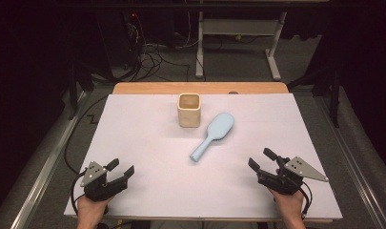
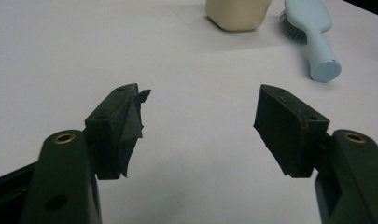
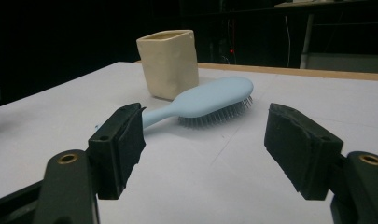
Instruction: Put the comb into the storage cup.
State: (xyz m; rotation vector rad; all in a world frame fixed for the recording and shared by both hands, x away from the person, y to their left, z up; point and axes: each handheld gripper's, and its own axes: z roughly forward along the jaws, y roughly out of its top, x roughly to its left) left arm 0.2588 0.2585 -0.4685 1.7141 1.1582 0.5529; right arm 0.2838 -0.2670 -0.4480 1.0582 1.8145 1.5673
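the white rectangular table sheet (image 1: 147, 143) lay under both grippers. ahead of the left gripper (image 1: 120, 171), jaws wide and empty, stood a cream square ceramic cup (image 1: 189, 109), its inside dim. the pale blue plastic hairbrush (image 1: 213, 134) lay bristles down ahead of the right gripper (image 1: 261, 160), likewise gaping, well apart.

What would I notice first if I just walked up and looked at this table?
Probably the light blue hairbrush lying bristles-down in the middle of the white table, handle toward the person. Just behind it stands a cream square cup. At the near edge, a black claw waits open in each hand, left and right.
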